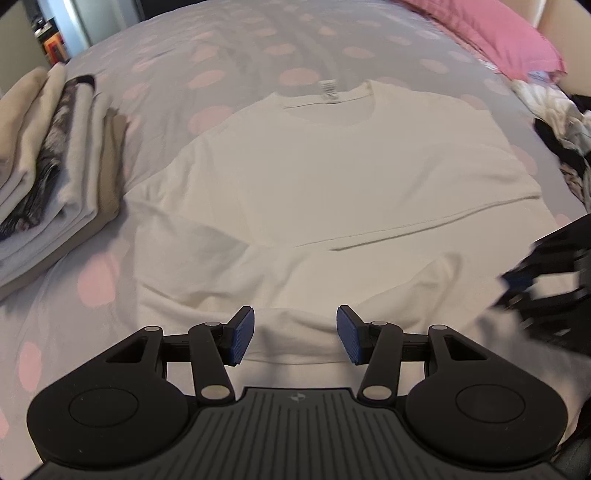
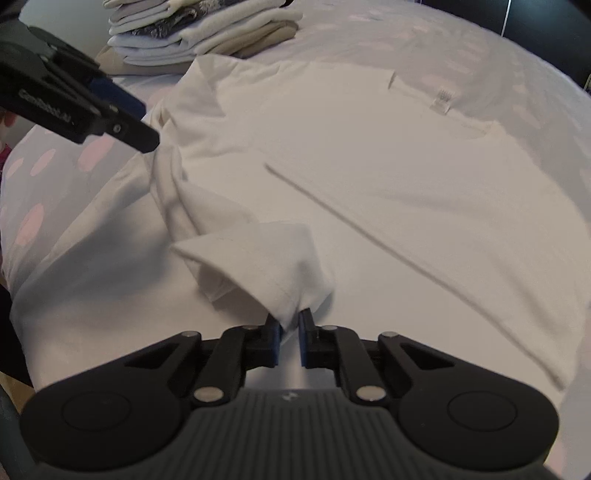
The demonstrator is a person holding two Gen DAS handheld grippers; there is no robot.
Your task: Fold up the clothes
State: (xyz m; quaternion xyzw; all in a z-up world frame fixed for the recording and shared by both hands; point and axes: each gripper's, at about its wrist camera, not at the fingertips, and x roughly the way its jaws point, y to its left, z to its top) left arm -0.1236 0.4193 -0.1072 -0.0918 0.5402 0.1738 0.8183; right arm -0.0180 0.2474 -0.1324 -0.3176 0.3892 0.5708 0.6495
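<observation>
A white T-shirt lies spread on the bed, collar and label at the far side. In the left wrist view my left gripper hangs open over the shirt's near edge, with nothing between its blue pads. My right gripper is shut on a bunched fold of the T-shirt, a hemmed sleeve-like flap that rises slightly off the shirt. The left gripper shows in the right wrist view at the upper left, its tip close to the shirt's rumpled side. The right gripper is a dark blur at the right edge.
The bed has a pale sheet with pink dots. A stack of folded clothes stands beside the shirt. A pink pillow and a heap of loose clothes lie at the far right.
</observation>
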